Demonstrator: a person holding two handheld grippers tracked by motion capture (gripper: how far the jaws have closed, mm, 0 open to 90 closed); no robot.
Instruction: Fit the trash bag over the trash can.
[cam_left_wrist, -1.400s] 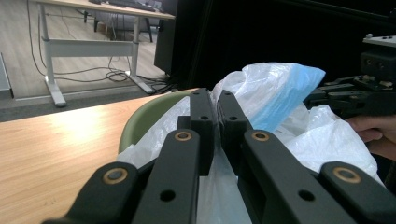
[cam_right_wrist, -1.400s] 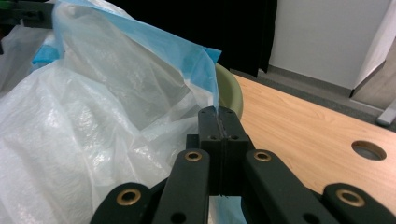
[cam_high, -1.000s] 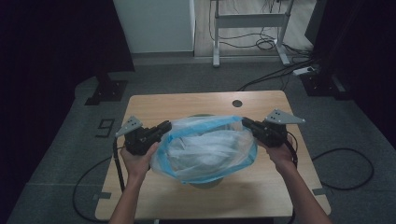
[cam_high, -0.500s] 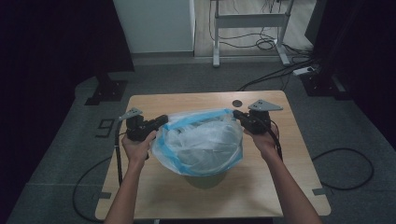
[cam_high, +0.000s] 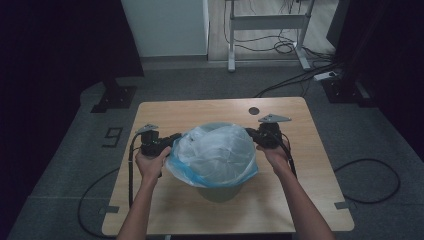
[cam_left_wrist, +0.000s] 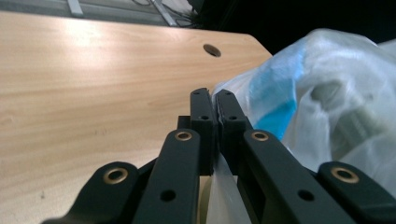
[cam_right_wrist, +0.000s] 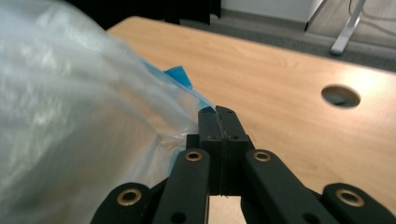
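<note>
A clear plastic bag with a blue rim is stretched wide over a grey bin in the middle of the wooden table. My left gripper is shut on the bag's left edge; in the left gripper view the film runs between its closed jaws. My right gripper is shut on the bag's right edge, and the right gripper view has the blue rim leading into its closed jaws. The bin's inside is hidden by the bag.
A round cable hole sits in the table near its far edge. Cables trail from both grippers onto the grey floor. A desk frame stands beyond the table, and dark curtains hang at both sides.
Both grippers have come down and slightly toward the person with the bag edges. The bag has dropped lower around the bin and its mouth is spread wider.
</note>
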